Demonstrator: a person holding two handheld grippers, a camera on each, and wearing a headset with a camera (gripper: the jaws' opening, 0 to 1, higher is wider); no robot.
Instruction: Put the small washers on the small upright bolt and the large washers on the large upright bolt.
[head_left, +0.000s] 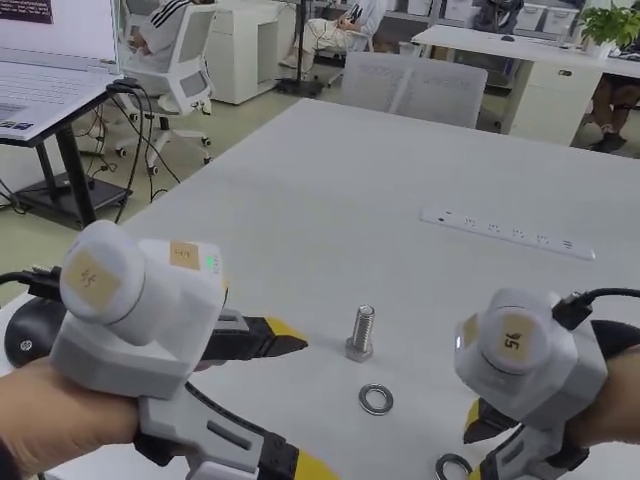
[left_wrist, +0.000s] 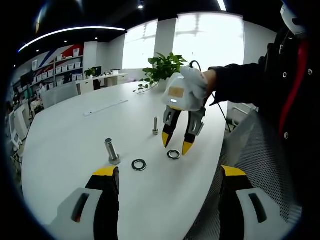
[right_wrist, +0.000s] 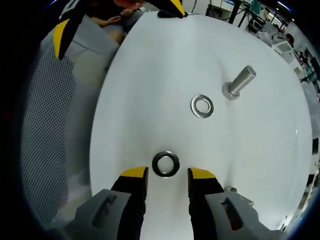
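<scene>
**Step in hand: picking up a washer**

My right gripper (right_wrist: 167, 173) hangs just over a washer (right_wrist: 165, 164), jaws partly open and empty. My left gripper (left_wrist: 169, 174) is wide open and empty. A second washer (head_left: 376, 399) lies near the large bolt (head_left: 362, 333), and the small bolt (left_wrist: 155, 126) stands apart. I cannot tell either washer's size. Next move: lower, close on the rim, lift.

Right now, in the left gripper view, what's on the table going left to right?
Big bolt → silver washer → small bolt → dark washer.
</scene>
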